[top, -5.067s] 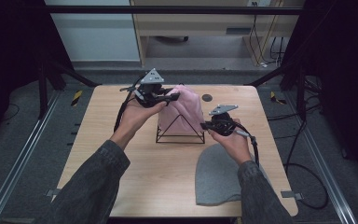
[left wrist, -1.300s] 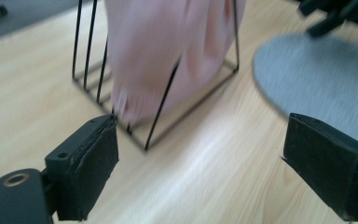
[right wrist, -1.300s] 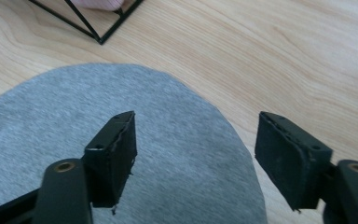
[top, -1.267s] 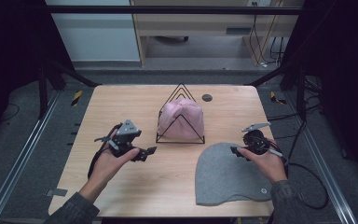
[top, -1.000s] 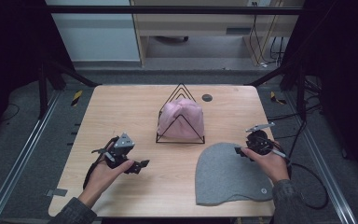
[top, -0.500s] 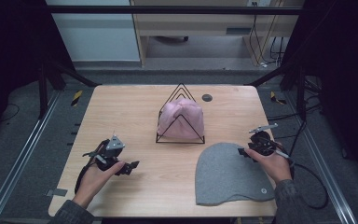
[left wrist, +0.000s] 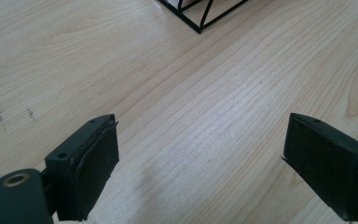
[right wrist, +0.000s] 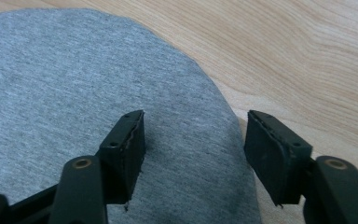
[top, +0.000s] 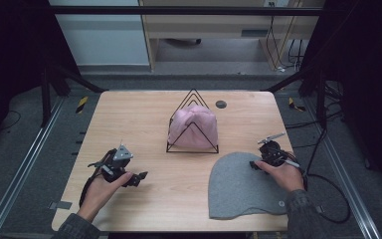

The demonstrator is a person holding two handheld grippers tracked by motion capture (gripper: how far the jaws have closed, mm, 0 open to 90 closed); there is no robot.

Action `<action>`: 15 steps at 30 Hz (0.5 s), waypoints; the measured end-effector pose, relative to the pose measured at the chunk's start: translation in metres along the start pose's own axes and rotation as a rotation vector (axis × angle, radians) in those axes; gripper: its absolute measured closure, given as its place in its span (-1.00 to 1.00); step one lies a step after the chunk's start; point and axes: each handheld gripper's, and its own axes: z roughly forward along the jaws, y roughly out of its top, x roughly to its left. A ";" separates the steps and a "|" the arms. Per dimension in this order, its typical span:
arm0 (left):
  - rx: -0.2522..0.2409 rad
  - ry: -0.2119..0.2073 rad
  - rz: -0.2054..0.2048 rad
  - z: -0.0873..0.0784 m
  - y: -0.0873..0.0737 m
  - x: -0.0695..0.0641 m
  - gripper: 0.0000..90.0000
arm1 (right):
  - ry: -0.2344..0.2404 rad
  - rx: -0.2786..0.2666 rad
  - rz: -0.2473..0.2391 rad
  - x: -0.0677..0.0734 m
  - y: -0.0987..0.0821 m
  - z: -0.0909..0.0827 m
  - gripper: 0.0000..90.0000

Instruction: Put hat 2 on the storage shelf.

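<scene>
A pink knit hat (top: 194, 124) is draped over a black wire pyramid stand (top: 193, 147) at the table's middle. A grey hat (top: 241, 186) lies flat at the front right. My right gripper (top: 255, 164) sits low at the grey hat's upper right edge. In the right gripper view its jaws (right wrist: 196, 121) straddle the rim of the grey hat (right wrist: 74, 84); they have just been opening and the pads are not pressing on it. My left gripper (top: 140, 178) is open over bare wood (left wrist: 201, 121) at the front left, with a corner of the stand (left wrist: 200, 18) ahead of it.
A small dark round hole (top: 221, 104) is set in the wooden table (top: 129, 114) behind the stand. Black frame bars stand at both far corners. Cables trail on the floor to the right (top: 328, 189). Metal rails run along both sides.
Both grippers have left the stand with the pink hat. My left hand drew back toward the table's front left. The right hand stays at the grey hat's edge.
</scene>
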 end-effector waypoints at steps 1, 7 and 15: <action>-0.001 -0.001 0.003 0.000 0.000 0.000 -0.78 | -0.002 -0.002 -0.001 0.001 0.000 0.000 -0.11; 0.014 -0.002 0.004 0.002 -0.001 0.001 -0.78 | 0.000 0.005 -0.014 0.003 0.002 0.000 0.01; 0.021 -0.001 -0.001 0.002 -0.001 0.002 -0.78 | 0.016 0.012 -0.024 0.006 0.002 0.000 0.33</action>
